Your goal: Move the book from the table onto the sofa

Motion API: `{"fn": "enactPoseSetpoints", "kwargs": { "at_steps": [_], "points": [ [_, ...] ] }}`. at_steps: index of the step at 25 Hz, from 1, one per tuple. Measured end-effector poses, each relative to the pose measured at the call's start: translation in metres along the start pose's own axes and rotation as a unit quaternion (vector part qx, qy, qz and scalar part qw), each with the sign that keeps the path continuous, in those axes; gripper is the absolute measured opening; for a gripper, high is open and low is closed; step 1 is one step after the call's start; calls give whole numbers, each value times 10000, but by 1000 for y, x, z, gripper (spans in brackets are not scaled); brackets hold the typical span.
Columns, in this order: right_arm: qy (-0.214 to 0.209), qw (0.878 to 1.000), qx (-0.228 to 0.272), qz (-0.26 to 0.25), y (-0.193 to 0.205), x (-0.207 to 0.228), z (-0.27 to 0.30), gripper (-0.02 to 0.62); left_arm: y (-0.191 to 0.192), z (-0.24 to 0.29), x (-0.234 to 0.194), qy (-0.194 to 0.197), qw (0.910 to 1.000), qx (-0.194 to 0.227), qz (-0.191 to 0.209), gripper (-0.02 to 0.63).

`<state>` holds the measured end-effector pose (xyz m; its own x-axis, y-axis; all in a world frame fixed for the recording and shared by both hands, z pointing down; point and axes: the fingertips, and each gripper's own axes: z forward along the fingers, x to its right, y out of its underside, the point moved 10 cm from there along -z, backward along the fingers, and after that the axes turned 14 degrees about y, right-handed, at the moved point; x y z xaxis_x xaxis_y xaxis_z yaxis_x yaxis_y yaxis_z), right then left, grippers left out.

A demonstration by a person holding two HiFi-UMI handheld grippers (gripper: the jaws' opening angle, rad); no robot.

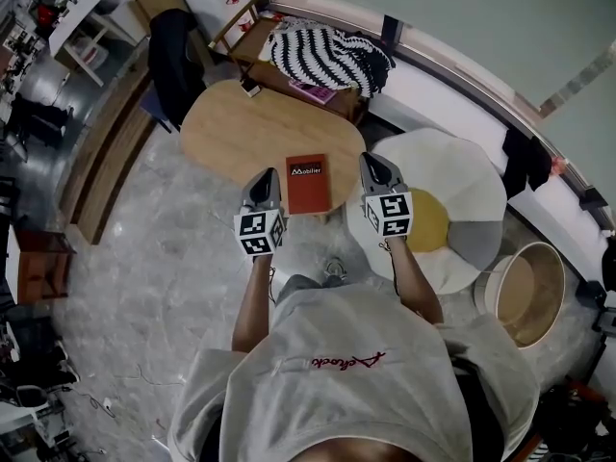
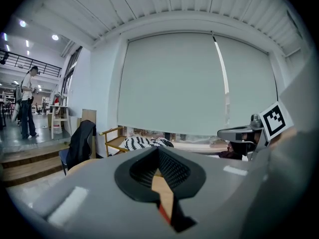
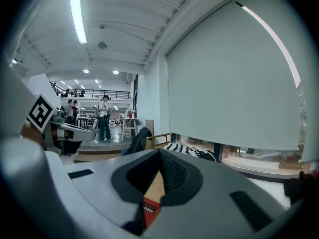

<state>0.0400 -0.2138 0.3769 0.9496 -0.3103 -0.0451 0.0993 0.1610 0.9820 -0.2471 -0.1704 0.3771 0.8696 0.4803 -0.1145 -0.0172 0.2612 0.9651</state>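
A red book point(image 1: 306, 183) lies flat on the oval wooden table point(image 1: 231, 128), near its front edge. My left gripper point(image 1: 267, 177) is shut and empty, hovering just left of the book. My right gripper point(image 1: 372, 162) is shut too, off the table's edge to the right of the book. Past the left gripper's point(image 2: 158, 151) closed tips a red sliver of the book point(image 2: 163, 214) shows. The book's corner point(image 3: 149, 214) shows below the right gripper point(image 3: 159, 154). The sofa point(image 1: 252, 50) stands behind the table, under a black-and-white striped blanket point(image 1: 329, 56).
A chair draped with a black jacket point(image 1: 174, 58) stands at the table's far left. A white round cushion with a yellow centre point(image 1: 438, 210) lies on the floor to the right, with a round basket point(image 1: 527, 292) beyond. People stand far off point(image 3: 103, 117).
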Motion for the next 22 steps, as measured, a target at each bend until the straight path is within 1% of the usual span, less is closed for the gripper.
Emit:
{"fn": "enactPoseSetpoints", "kwargs": {
  "at_steps": [4,14,22],
  "points": [
    [-47,9999,-89,19,8,-3,-1,9,7,-3,-3,-41,9999,-97,-36,9],
    [-39,9995,-296,-60,20,-9,2,9,18,-1,-17,-52,9998,-162,-116,9],
    [-17,9986,-513,-134,35,-31,15,9,35,0,-46,22,9993,-289,-242,9]
  ]
}}
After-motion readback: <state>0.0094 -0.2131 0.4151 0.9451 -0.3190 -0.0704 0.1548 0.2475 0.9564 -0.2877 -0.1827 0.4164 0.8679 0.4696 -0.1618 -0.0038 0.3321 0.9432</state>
